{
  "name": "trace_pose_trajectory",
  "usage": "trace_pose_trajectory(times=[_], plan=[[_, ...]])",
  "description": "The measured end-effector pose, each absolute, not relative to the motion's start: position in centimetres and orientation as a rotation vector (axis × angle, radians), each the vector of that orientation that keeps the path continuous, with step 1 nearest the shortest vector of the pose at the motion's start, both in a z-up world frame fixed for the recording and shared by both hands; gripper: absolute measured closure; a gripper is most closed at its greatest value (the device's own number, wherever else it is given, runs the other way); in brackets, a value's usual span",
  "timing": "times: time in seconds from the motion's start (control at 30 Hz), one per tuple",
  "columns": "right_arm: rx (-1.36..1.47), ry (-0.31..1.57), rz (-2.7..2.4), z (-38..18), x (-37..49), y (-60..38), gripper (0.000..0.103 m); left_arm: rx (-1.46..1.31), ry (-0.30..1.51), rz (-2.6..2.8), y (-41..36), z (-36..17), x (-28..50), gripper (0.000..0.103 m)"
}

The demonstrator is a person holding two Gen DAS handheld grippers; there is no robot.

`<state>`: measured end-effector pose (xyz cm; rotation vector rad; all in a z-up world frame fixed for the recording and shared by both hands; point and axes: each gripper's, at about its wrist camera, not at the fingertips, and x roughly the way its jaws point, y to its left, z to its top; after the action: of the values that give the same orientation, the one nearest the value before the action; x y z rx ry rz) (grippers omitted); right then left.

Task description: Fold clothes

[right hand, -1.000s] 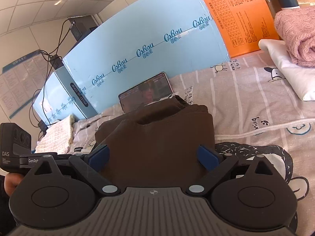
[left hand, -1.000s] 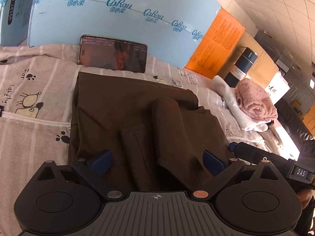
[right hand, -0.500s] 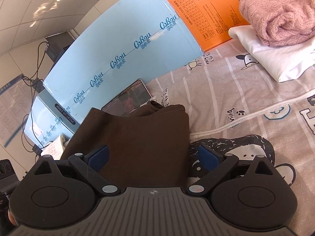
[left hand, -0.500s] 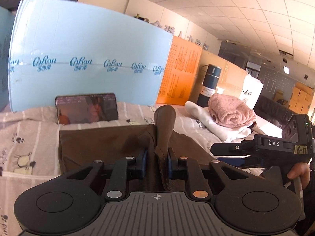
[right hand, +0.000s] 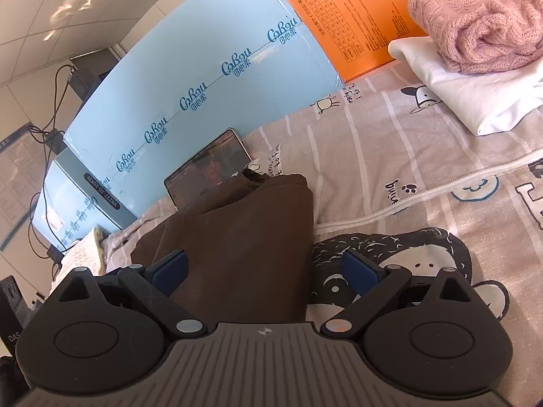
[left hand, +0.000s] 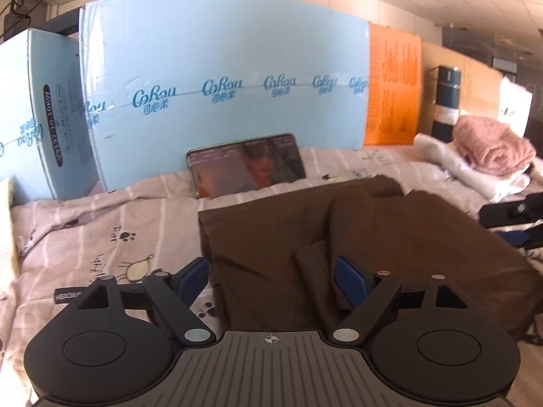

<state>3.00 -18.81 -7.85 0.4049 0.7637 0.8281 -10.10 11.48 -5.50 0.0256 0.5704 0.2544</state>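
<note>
Two grippers stand wide and empty over the brown garment (left hand: 356, 237) on the bedsheet (left hand: 101, 230) — left gripper (left hand: 271, 279), jaws just opened, straddles its near-left edge; right gripper (right hand: 264, 271) its near-right edge.

Left wrist camera sits low behind the left gripper (left hand: 271, 276), close over the bedsheet (left hand: 101, 230), looking toward the blue cartons (left hand: 224, 95). Right wrist camera rides behind the right gripper (right hand: 264, 268), tilted (horizon rolled), same heading. Both share the brown garment (left hand: 390, 237), propped phone (right hand: 210, 169) and pink knit (right hand: 475, 17).
</note>
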Motion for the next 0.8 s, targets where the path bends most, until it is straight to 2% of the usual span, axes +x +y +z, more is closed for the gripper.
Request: trace_pose_trajectory(times=[0.17,0.27,0.33,0.6,0.8], plan=[[0.391,0.777,0.831,-8.0,3.1,-18.6,0.006,-0.094,0.580,0.231,13.4,-5.7,-10.3,0.015],[0.398,0.786,0.848,-8.1,3.2,-18.6,0.006,-0.404,0.582,0.173,16.8,-5.8,-11.0,0.015],[0.400,0.793,0.863,-8.1,3.2,-18.5,0.006,-0.511,0.556,0.144,18.1,-6.0,-11.5,0.014],[0.407,0.859,1.006,-8.2,3.2,-17.5,0.000,-0.537,0.554,-0.048,16.6,-6.8,-10.9,0.001],[0.427,0.898,1.100,-8.3,2.8,-17.0,0.001,-0.749,0.484,-0.274,17.2,-7.9,-10.5,0.001]])
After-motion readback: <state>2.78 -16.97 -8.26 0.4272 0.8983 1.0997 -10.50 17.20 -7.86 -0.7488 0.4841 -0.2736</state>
